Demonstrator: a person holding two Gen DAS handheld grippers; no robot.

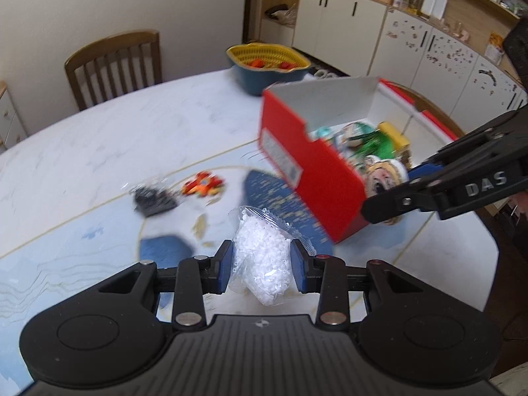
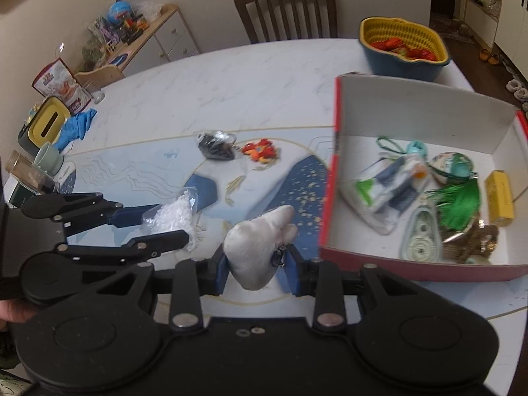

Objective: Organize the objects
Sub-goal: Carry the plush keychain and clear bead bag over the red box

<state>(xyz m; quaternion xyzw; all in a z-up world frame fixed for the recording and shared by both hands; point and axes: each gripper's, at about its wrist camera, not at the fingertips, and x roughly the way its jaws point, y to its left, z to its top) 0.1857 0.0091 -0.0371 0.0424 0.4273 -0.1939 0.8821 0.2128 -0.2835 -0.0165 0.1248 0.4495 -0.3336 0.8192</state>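
Item: bag of white beads [image 1: 260, 250], clamped between the pads of the left tongs [image 1: 262, 269], jaws narrowed onto it, carried clear above the counter [image 1: 115, 138]

Item: grey plush toy [image 2: 257, 247], pinched by the right tongs [image 2: 255, 272], jaws nearly closed on its body, also clear of the counter

Destination: red box [image 2: 425, 178] with white lining, at 2 o'clock from the right tongs, already holding a green tassel [image 2: 458, 204], a yellow packet [image 2: 500, 198] and other small pouches

Outstanding on counter: black bag [image 2: 216, 147] and orange toy [image 2: 260, 151], side by side near 12 o'clock in the right wrist view; a basket [image 2: 402, 49] stands beyond the box

Step in hand, as judged: transport of both pieces toward the box

Next move calls for: bringing each tongs over the open box, lowering inside the walls, then releasing; the beads bag is slack and may sag or snag on the rim
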